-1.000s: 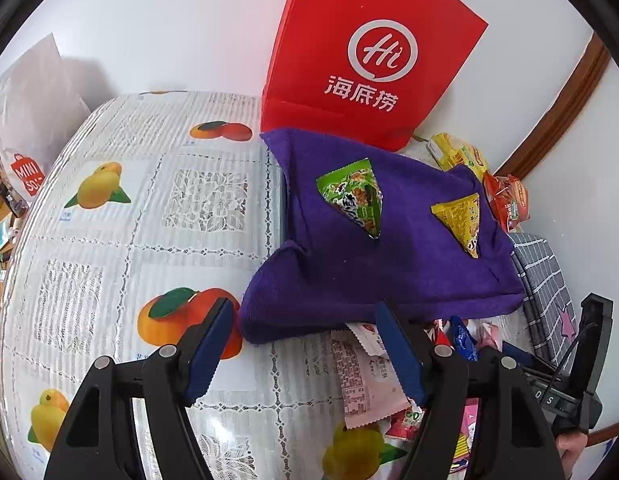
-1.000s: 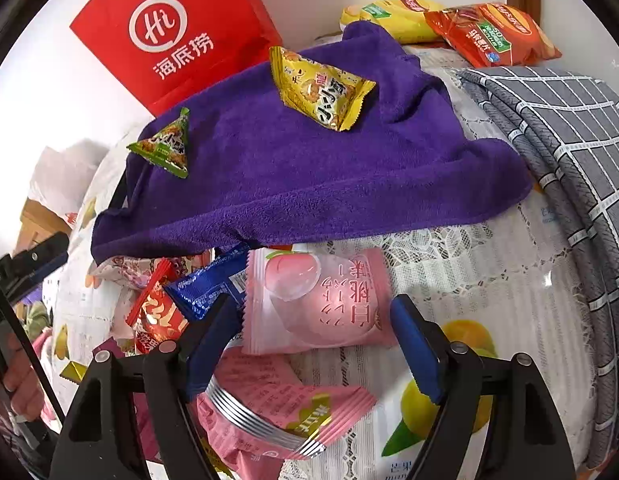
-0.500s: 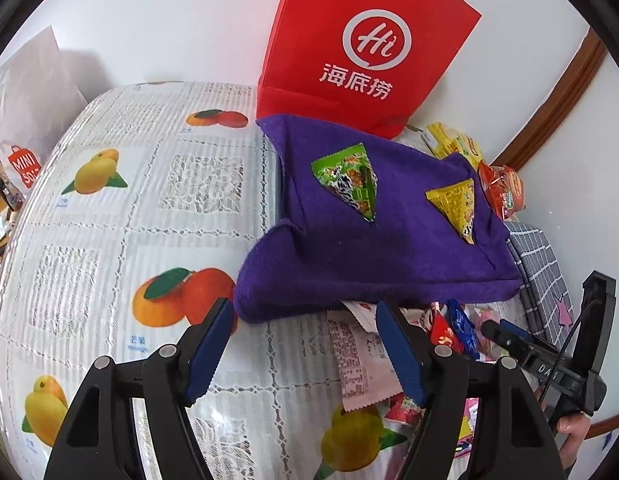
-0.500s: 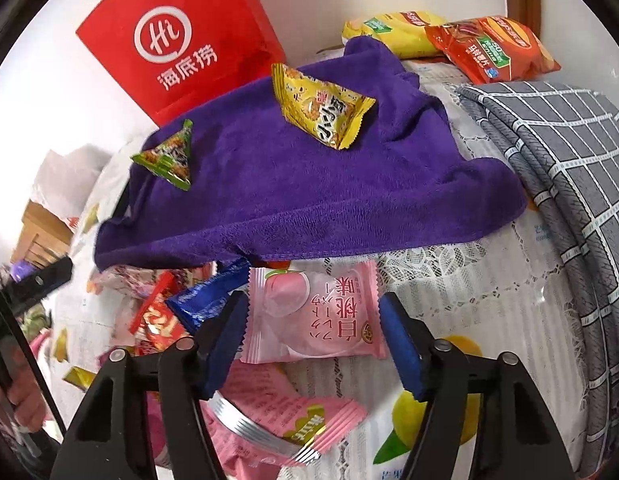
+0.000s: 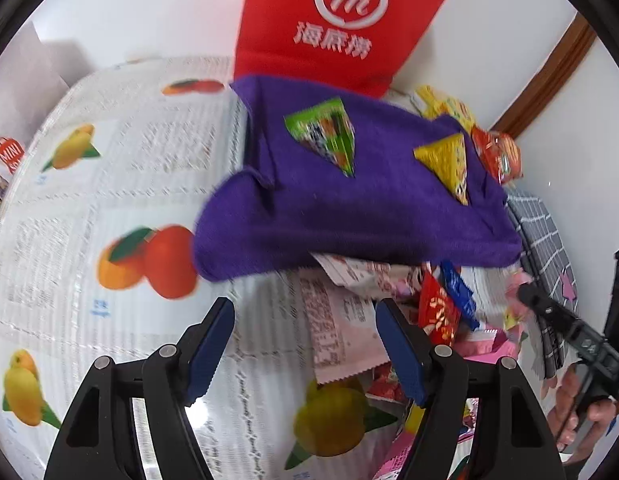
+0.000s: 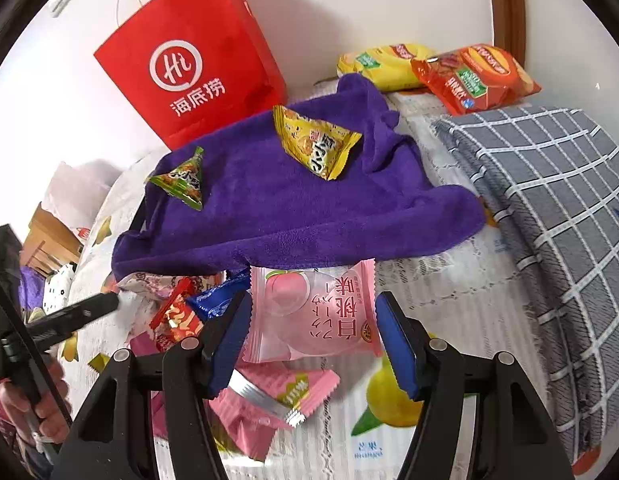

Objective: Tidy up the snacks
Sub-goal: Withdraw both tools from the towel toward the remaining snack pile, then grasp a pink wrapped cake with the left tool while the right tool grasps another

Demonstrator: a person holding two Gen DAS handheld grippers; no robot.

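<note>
Left gripper (image 5: 305, 344) gaped empty over the tabletop (image 5: 69, 240); right gripper (image 6: 309, 340) had just been closing on the pink peach snack packet (image 6: 309, 312).

Left pointed steeply down, nothing between its blue pads, short of the purple towel (image 5: 349, 208) and the snack pile (image 5: 441, 312). Right, also angled down, pinched the packet's two side edges just below the towel's hem. Packet looked light, puffy and slick, probably crushable; holding the sealed edges seemed safest.
</note>
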